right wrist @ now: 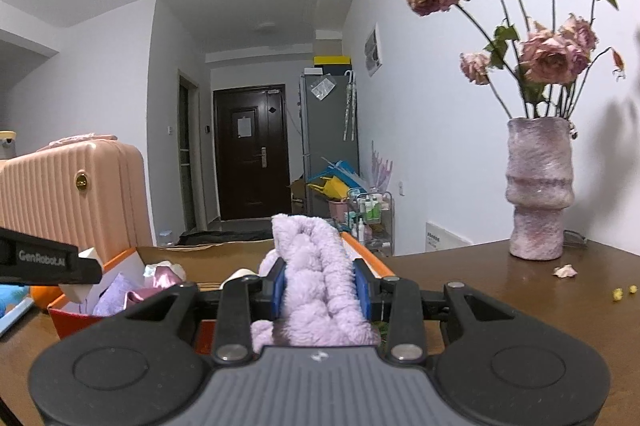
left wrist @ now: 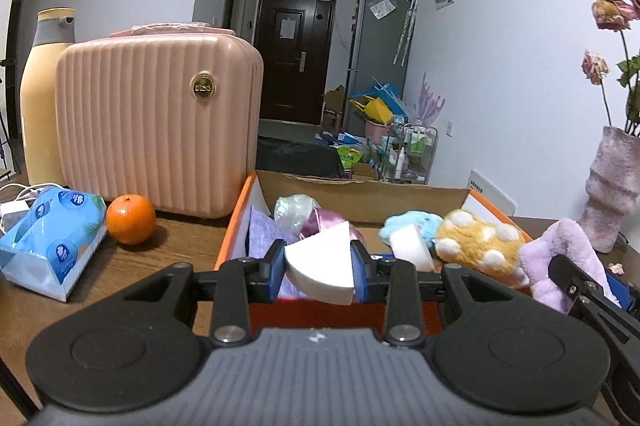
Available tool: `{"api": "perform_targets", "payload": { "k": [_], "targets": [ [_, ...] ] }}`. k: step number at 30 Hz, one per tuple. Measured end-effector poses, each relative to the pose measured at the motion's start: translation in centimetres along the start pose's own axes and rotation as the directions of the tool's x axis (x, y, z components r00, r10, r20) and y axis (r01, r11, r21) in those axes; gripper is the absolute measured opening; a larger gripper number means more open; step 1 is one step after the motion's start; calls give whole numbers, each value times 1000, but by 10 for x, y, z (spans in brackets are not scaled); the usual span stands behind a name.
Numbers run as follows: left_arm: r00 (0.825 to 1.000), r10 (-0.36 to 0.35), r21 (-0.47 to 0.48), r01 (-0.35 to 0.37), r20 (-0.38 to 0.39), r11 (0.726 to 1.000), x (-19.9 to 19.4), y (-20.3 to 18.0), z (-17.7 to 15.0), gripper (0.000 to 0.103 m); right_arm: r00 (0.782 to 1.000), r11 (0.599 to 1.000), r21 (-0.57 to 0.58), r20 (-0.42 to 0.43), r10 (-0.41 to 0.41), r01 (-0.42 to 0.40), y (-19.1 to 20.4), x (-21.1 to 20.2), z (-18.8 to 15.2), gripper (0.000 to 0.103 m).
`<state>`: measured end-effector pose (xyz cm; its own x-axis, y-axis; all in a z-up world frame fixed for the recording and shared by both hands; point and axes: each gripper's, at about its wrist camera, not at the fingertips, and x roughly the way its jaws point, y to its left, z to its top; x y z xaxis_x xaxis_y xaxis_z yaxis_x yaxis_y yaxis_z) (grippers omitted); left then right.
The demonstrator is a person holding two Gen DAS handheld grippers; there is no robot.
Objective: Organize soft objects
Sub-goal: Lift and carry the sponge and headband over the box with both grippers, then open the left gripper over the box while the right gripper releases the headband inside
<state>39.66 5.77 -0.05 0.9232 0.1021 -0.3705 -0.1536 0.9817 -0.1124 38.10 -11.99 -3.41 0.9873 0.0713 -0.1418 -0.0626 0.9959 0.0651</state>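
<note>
My left gripper [left wrist: 319, 268] is shut on a white wedge-shaped sponge [left wrist: 320, 266], held just above the near edge of an orange cardboard box [left wrist: 232, 226]. In the box lie a lilac cloth [left wrist: 262, 230], a pink shiny item [left wrist: 324, 220], a blue plush [left wrist: 412, 222], another white sponge [left wrist: 412, 246] and a tan spotted plush paw [left wrist: 476, 242]. My right gripper [right wrist: 319, 290] is shut on a fluffy lilac plush [right wrist: 316, 274], held at the box's right side [right wrist: 366, 258]. It also shows in the left wrist view [left wrist: 560, 258].
A pink ribbed case [left wrist: 156, 122] and a tall yellow bottle [left wrist: 42, 94] stand left of the box. An orange [left wrist: 131, 219] and a blue tissue pack [left wrist: 52, 238] lie in front. A pink vase of dried roses [right wrist: 538, 190] stands on the wooden table [right wrist: 500, 282] at right.
</note>
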Motion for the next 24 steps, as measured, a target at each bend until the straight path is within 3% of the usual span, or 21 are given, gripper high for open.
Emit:
{"api": "perform_targets", "payload": {
  "k": [24],
  "targets": [
    [999,36,-16,-35,23,999,73,7,28,34,999,999,-13,17,37,-36,10,89,13,33]
  ]
}}
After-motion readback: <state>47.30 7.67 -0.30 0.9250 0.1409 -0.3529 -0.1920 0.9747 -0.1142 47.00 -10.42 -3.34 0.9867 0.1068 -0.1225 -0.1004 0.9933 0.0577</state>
